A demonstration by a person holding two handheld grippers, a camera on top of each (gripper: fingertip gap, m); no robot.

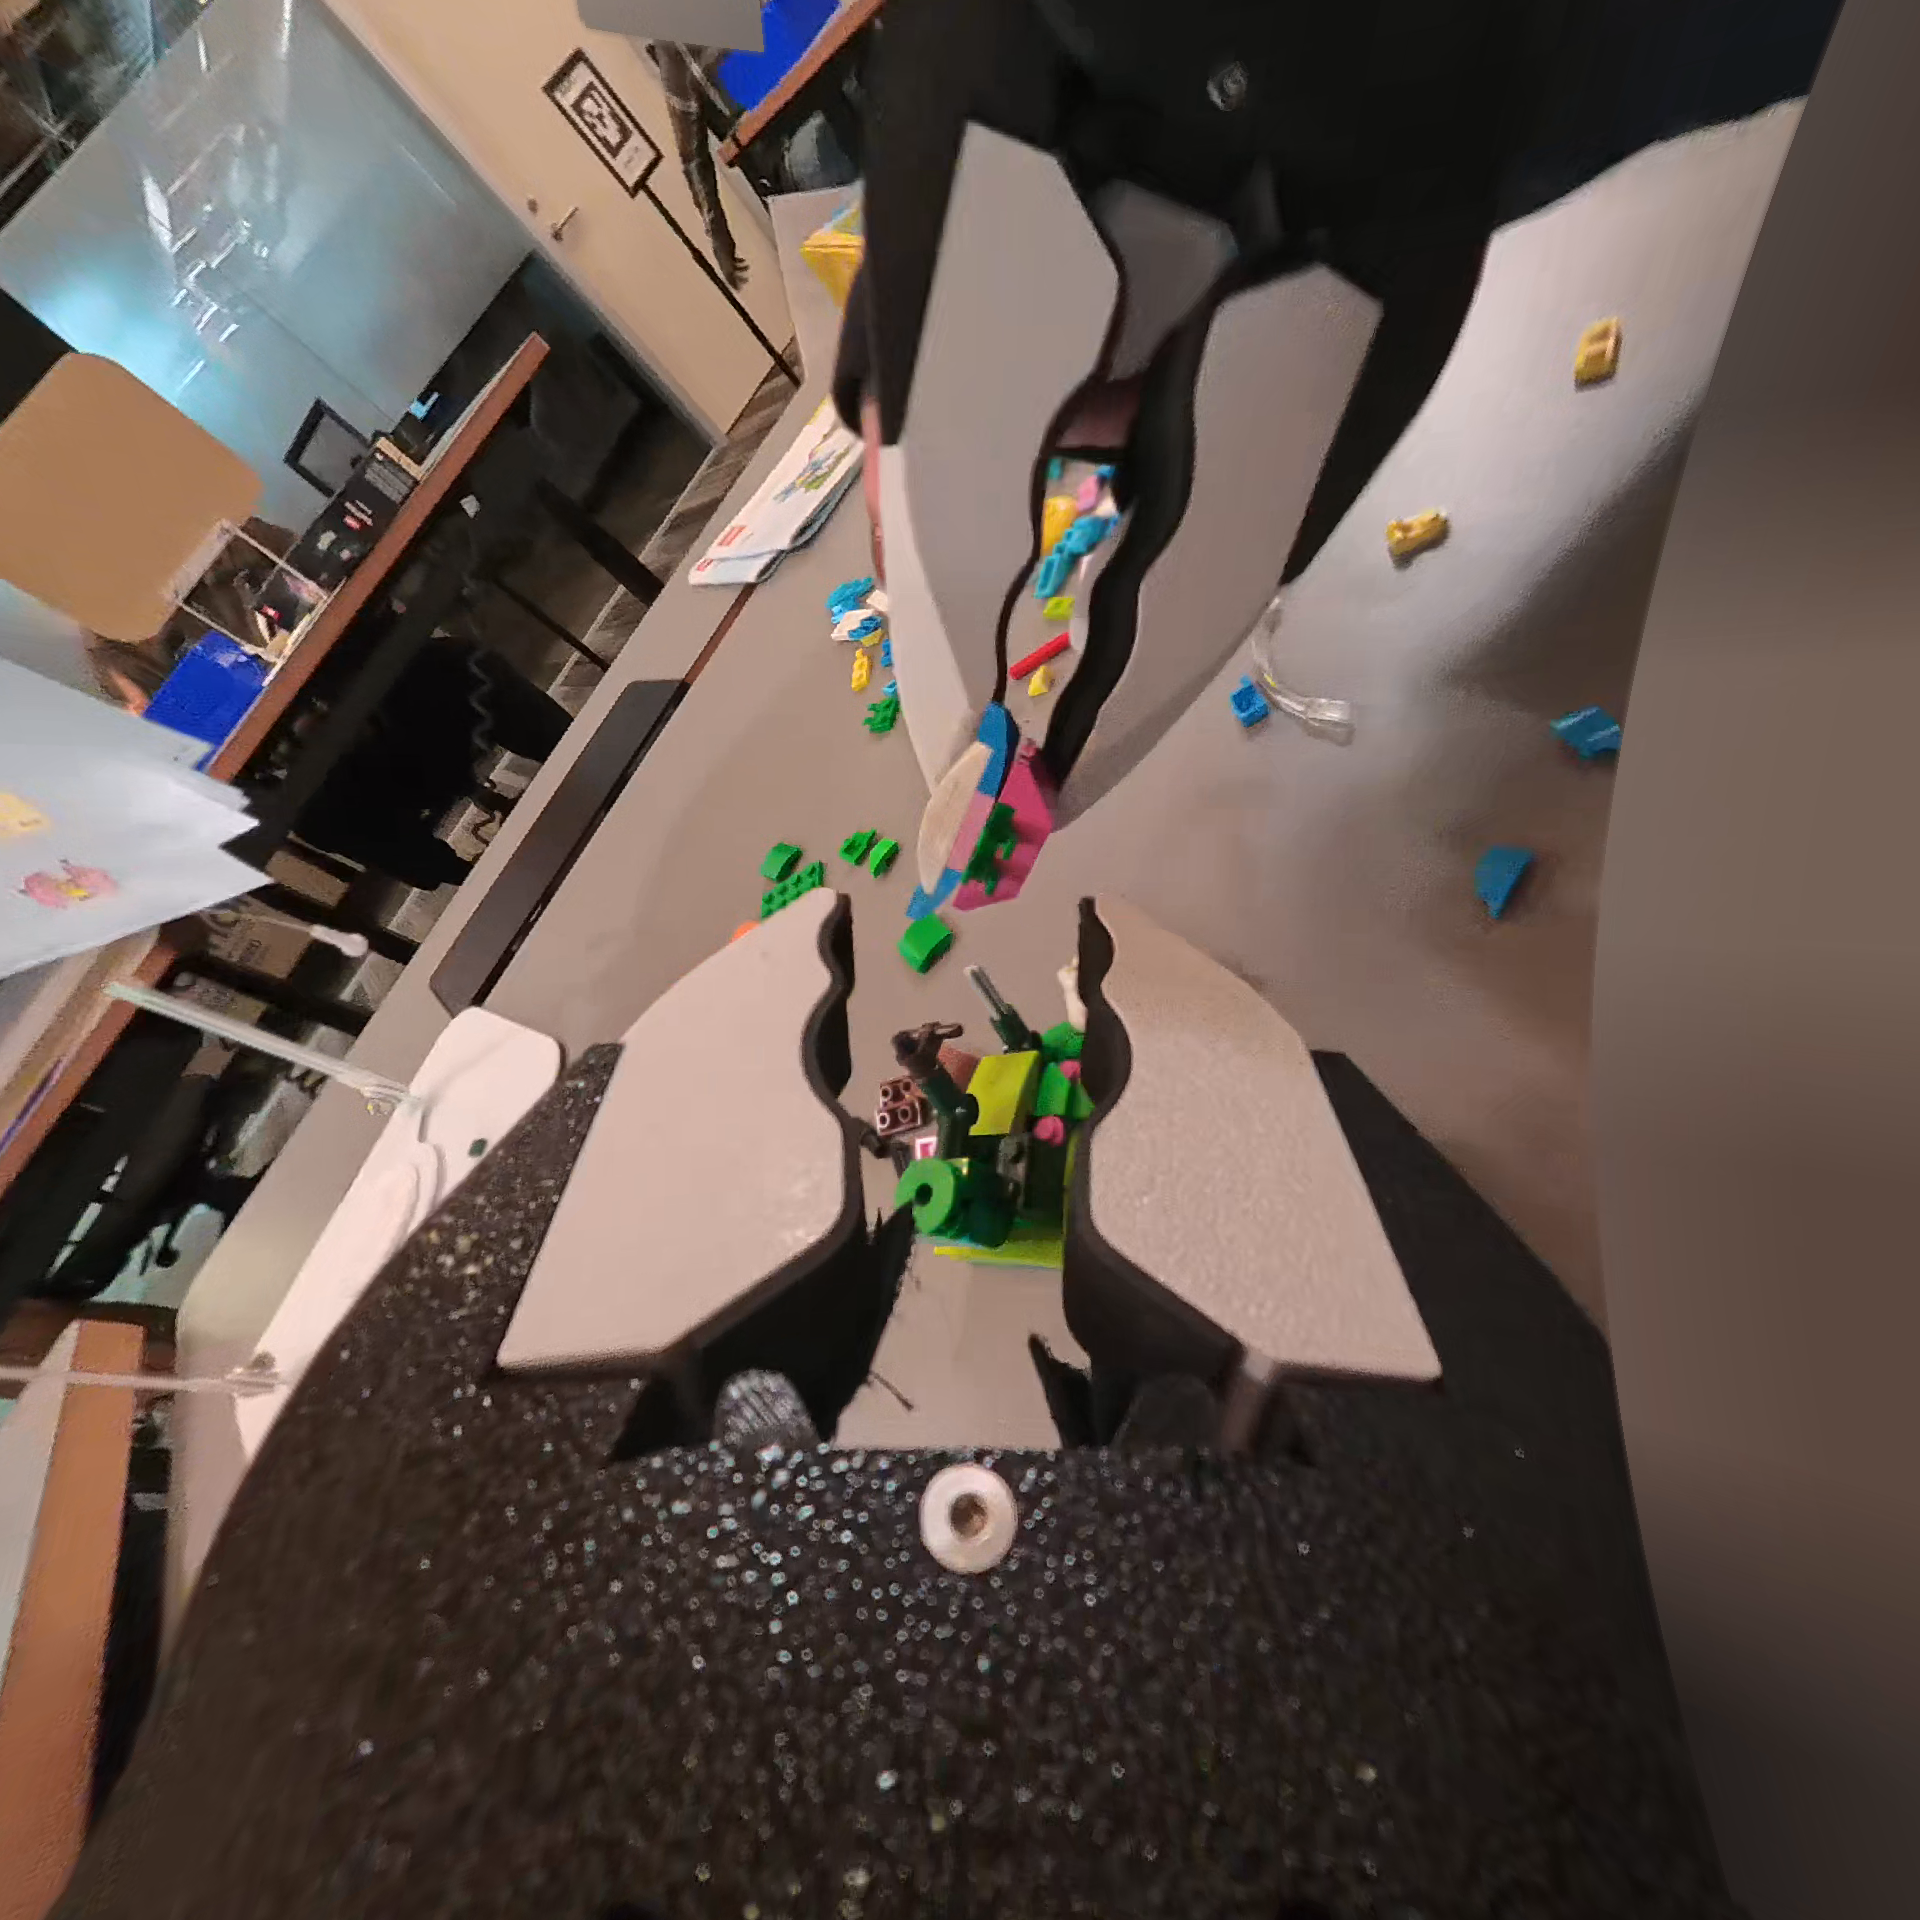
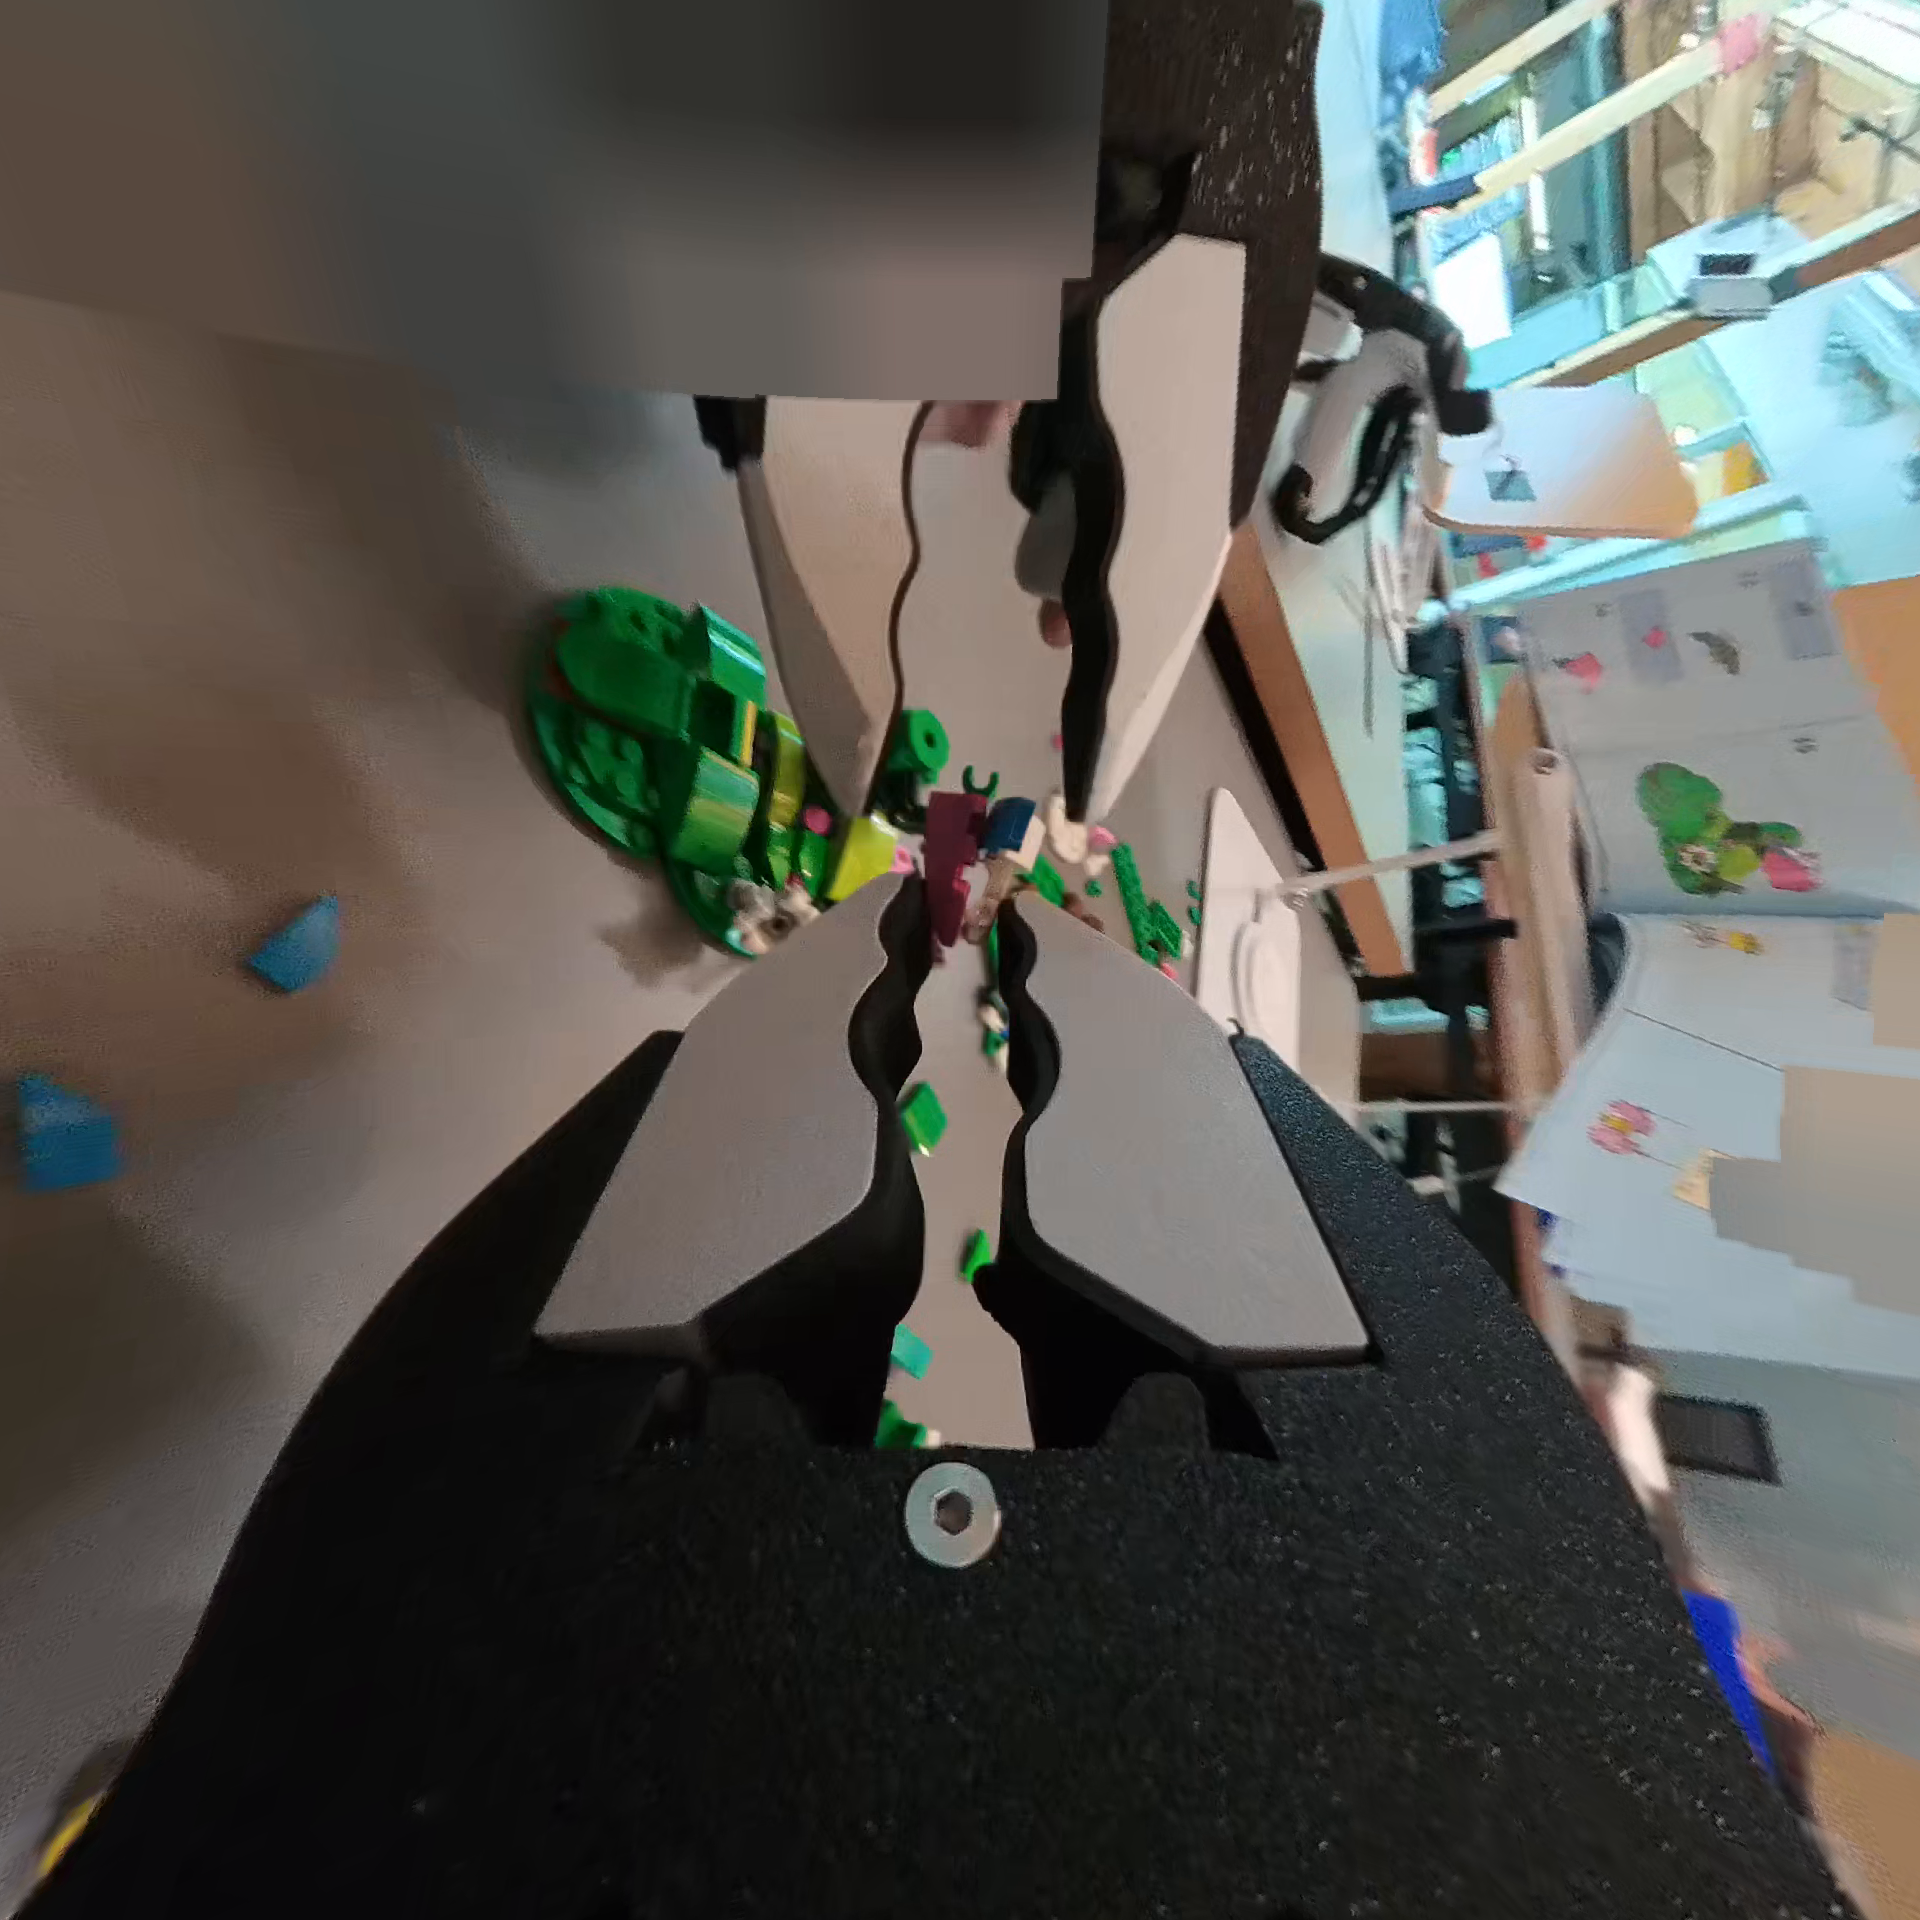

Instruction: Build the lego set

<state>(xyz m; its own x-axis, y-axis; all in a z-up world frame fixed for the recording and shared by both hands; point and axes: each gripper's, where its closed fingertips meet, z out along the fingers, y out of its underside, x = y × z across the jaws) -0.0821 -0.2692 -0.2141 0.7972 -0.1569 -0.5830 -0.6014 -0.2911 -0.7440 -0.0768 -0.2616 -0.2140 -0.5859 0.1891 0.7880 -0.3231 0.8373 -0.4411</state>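
My right gripper (image 1: pixel 1013 805) pinches a magenta-and-blue subassembly (image 1: pixel 987 831) above the grey table (image 1: pixel 1299 935). My left gripper (image 1: pixel 961 925) hangs parted and empty over the green build (image 1: pixel 987 1143). Judged risk: a slanted press could shed the pinched bricks or topple the build.

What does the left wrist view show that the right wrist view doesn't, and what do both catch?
Only the left wrist view shows the instruction booklet, the yellow pieces and the mixed loose pile beyond the right gripper. Only the right wrist view shows the round green base of the build. Both show the magenta-and-blue piece clamped in the right gripper, the open left gripper, and the grey table.
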